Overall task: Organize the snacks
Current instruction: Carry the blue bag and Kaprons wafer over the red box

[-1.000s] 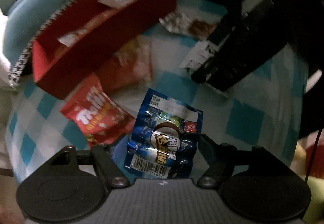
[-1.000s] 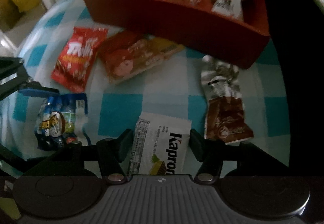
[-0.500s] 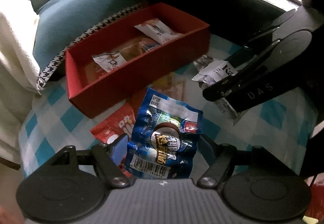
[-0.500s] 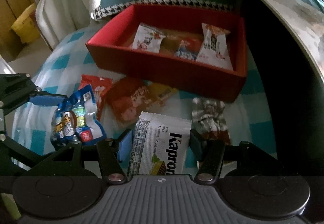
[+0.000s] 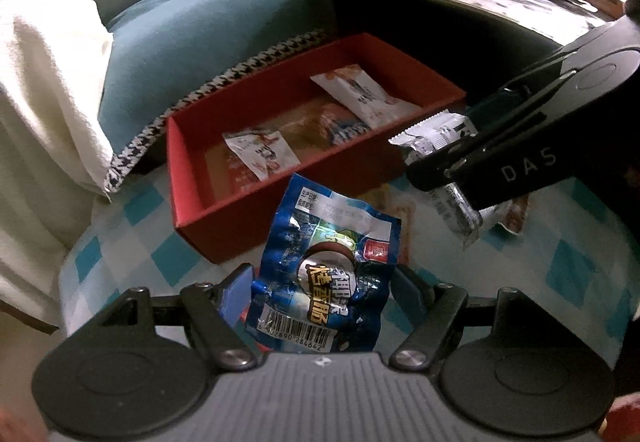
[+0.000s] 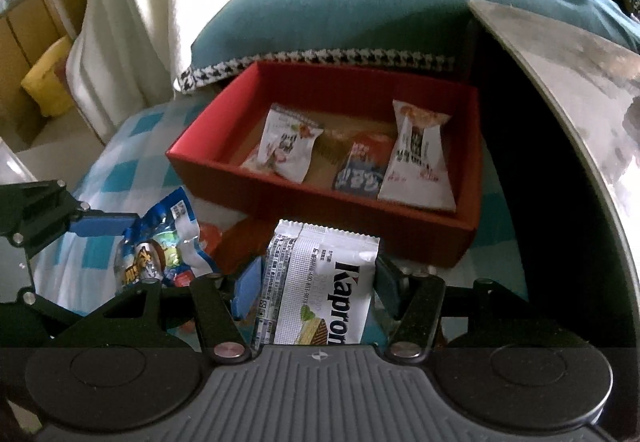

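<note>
Left wrist view: left gripper (image 5: pixel 320 286) closed onto blue snack pouch (image 5: pixel 326 274), pinched at its lower half betw. both fingers, top flap standing up free. Pouch is lifted off the checked cloth (image 5: pixel 132 242) w/ red box (image 5: pixel 280 146) directly ahead and a bit left, near but apart. Held upright prob. so it can drop straight over the box's near wall. Box holds at least 3 packets already, so task looks partly done. Right gripper (image 5: pixel 436 158) visible at frame right, clamped on white wafer pack (image 5: pixel 440 134), which hangs just beside box's right corner.

Right wrist view: right gripper (image 6: pixel 316 282) shut down on white wafer pack (image 6: pixel 320 282), gripped by its sides, printed face up, top edge pointing at red box (image 6: pixel 320 202). Pack sits just short of the near wall, not over it. Left gripper (image 6: pixel 132 238) at frame left w/ blue snack pouch (image 6: pixel 164 242), also short of box. 2 reddish packs partly hidden on cloth betw. grippers; type unclear. Both loads seem staged for same box; wafer nearer.
</note>
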`<state>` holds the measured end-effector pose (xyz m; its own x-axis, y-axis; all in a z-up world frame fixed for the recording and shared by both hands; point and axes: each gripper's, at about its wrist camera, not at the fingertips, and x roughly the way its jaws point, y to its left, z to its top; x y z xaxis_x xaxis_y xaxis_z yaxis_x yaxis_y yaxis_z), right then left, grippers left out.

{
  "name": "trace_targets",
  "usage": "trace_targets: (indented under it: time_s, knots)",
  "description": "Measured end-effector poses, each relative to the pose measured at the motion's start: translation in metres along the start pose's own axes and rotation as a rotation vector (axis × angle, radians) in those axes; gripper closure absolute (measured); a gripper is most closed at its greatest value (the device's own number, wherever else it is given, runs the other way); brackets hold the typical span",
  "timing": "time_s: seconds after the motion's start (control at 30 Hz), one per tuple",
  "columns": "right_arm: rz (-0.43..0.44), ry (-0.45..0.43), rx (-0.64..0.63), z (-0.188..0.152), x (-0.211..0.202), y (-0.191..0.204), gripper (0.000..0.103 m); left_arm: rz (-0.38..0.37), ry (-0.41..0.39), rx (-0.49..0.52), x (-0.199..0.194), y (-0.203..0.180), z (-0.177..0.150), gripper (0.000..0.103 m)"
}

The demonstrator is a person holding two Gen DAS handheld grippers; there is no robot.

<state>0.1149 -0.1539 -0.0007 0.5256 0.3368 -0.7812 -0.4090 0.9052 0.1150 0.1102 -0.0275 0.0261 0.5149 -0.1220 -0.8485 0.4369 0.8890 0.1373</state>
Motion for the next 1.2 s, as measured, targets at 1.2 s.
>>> trace_targets:
  time_s: [1.2]
  knots:
    - [-0.087, -0.033, 0.024, 0.092, 0.067, -0.031, 0.037, 0.15, -0.04, -0.091, 0.072, 0.045, 0.083, 0.034]
